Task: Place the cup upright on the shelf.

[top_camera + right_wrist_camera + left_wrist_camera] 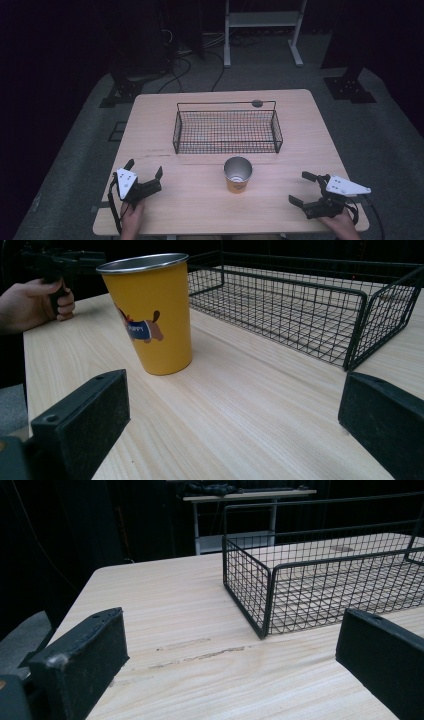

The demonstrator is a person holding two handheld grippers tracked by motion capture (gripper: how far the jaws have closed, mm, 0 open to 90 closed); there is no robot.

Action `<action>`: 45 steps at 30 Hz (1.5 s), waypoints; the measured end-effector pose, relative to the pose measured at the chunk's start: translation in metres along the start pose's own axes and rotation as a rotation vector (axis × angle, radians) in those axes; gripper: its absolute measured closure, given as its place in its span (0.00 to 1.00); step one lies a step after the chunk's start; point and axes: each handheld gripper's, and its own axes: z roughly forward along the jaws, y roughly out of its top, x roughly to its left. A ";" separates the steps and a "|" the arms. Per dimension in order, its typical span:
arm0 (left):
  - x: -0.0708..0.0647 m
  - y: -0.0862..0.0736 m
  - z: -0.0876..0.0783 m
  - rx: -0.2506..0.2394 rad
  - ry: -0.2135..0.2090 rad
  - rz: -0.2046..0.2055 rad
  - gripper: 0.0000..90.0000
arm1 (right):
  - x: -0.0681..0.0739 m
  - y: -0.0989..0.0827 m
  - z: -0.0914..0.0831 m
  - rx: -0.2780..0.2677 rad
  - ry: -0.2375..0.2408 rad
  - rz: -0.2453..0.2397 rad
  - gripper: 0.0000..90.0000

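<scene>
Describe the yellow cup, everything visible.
The yellow cup is a tapered tumbler with a silver metal rim and bare metallic inside, apparently empty. A cartoon dog is printed on its side. It stands upright on the wooden table, just in front of the wire basket, apart from it, between the two grippers; nothing touches it but the tabletop.

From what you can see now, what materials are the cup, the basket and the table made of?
The cup looks like metal: a bare silvery rim and inside, with a glossy yellow coating and a printed dog outside. The basket seems to be thin steel wire in a grid, coated matte black. The table shows pale wood grain, perhaps a laminate, with a smooth satin finish.
</scene>
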 end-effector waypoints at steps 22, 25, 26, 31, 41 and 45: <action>-0.001 0.000 -0.001 -0.005 -0.002 0.004 0.00 | 0.019 0.013 0.020 0.020 0.039 -0.046 0.00; -0.001 0.000 -0.001 -0.006 -0.002 0.006 0.00 | 0.020 0.015 0.022 0.023 0.044 -0.049 0.00; -0.001 0.000 -0.001 -0.006 -0.002 0.008 0.00 | 0.021 0.015 0.024 0.029 0.046 -0.050 0.00; -0.001 0.000 -0.001 -0.006 0.000 0.009 0.00 | 0.024 0.020 0.028 0.042 0.057 -0.065 0.00; -0.001 0.000 -0.002 -0.006 0.001 0.010 0.00 | 0.028 0.030 0.042 0.058 0.077 -0.078 0.00; -0.001 0.000 -0.002 -0.006 0.000 0.010 0.00 | 0.030 0.033 0.047 0.067 0.083 -0.081 0.00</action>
